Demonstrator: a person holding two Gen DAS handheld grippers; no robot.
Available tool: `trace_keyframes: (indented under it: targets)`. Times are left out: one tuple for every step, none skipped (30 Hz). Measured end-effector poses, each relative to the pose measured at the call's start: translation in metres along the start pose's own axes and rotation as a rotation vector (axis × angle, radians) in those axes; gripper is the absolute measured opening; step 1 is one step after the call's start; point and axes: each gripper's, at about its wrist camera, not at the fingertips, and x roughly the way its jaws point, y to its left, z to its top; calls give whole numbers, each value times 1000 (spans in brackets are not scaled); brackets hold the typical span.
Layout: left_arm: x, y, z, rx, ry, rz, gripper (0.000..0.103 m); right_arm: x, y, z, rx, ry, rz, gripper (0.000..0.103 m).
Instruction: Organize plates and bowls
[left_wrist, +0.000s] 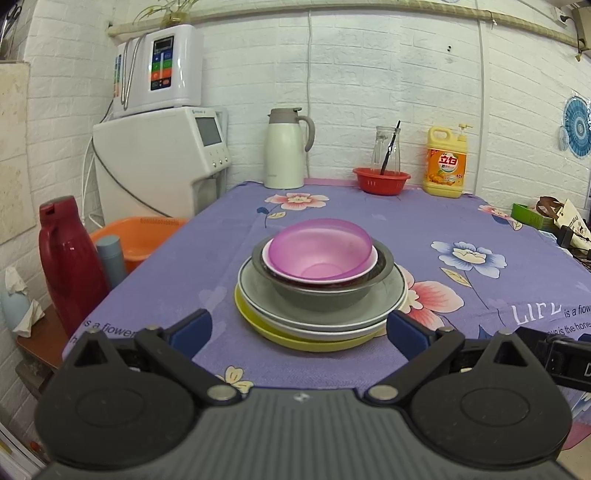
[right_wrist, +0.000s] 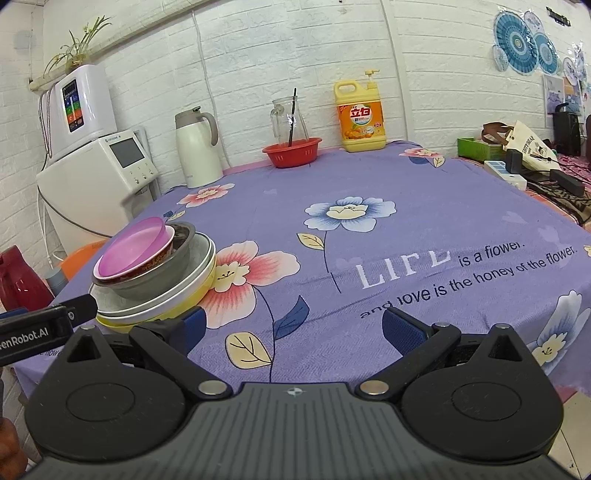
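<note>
Nested stack of plates and bowls (left_wrist: 319, 286), frame centre — dead ahead of wide-open, empty left gripper (left_wrist: 299, 332); right gripper (right_wrist: 291, 328) — open, empty, stack far left.

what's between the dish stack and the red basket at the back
Only bare purple tablecloth with a printed pink flower lies between the stack and the red basket; both wrist views show it.

At the lower left of the right wrist view, the yellow plate (right_wrist: 177, 309) is largely covered by the dishes stacked on it. The red flask (right_wrist: 20, 282) is cut off by the left edge. The detergent bottle (left_wrist: 445, 162) label's small print cannot be read
</note>
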Motion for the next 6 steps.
trace_keyframes:
  targets:
    - [-1, -1, 0, 4, -4, -1, 99, -1, 0, 0, 0, -1, -1, 103]
    - [-2, -3, 0, 10, -7, -2, 99, -1, -1, 0, 1, -3, 0, 103]
    - [-2, -4, -1, 17, -9, -2, 99, -1, -1, 0, 3, -3, 0, 103]
    - [-3, -6, -1, 25, -11, -3, 99, -1, -2, 0, 4, -3, 1, 103]
    - [-3, -8, -1, 33, -13, -3, 99, -1, -2, 0, 5, -3, 2, 103]
    - [-4, -9, -1, 36, -14, 0, 99, -1, -2, 0, 6, -1, 3, 103]
